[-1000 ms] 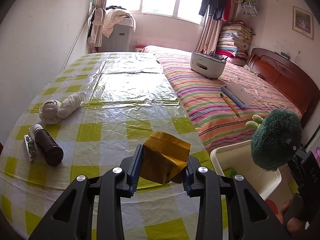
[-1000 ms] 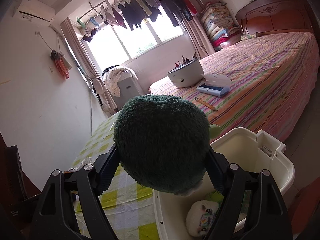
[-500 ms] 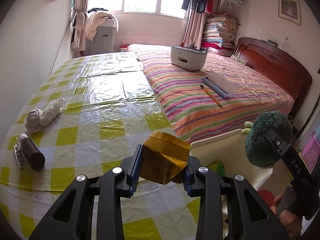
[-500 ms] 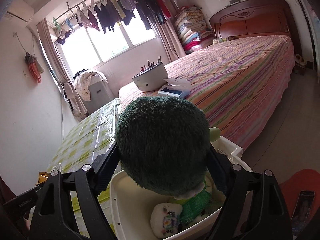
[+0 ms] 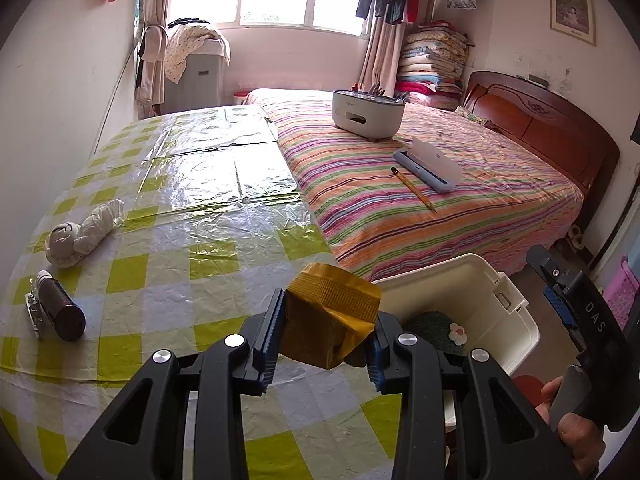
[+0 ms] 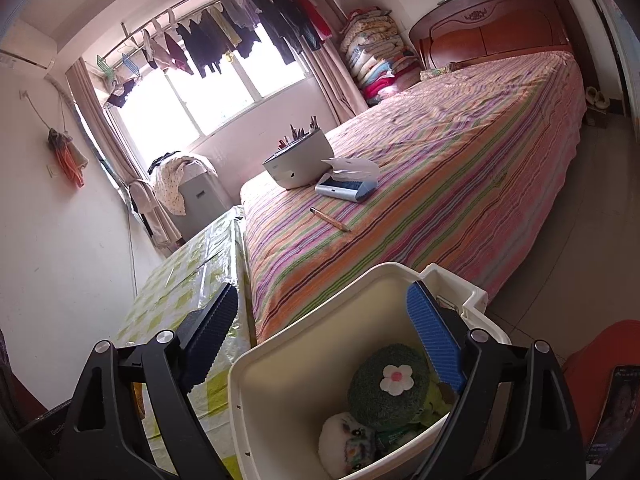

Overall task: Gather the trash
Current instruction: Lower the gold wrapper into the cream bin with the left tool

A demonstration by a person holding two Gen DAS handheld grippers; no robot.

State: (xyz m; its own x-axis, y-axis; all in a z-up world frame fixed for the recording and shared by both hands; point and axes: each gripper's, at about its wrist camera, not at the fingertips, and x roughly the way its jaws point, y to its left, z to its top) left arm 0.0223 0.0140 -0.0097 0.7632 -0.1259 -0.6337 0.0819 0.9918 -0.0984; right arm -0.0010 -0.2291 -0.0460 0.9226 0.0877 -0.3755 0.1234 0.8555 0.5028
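Note:
My left gripper (image 5: 322, 338) is shut on a crumpled gold wrapper (image 5: 330, 320), held above the table's near edge beside the white bin (image 5: 516, 332). My right gripper (image 6: 324, 340) hangs over the white bin (image 6: 280, 364) with its jaws opening and nothing between them. A green plush toy (image 6: 386, 388) with a white flower lies loose inside the bin, next to a white plush (image 6: 346, 444). The green plush (image 5: 434, 326) also shows in the left wrist view, and the right gripper (image 5: 568, 312) appears at the right edge there, in a hand.
On the checked tablecloth (image 5: 168, 248) lie a dark bottle (image 5: 60, 312), a foil pack (image 5: 32, 312) and a balled white cloth (image 5: 82, 232). The striped bed (image 5: 420, 184) carries a white holder (image 5: 368, 114), a case (image 5: 428, 164) and a pencil (image 5: 414, 190).
The right gripper's jaws spread and the green plush dropped from them into the bin. The left gripper, still holding the gold wrapper, shifted right towards the bin.

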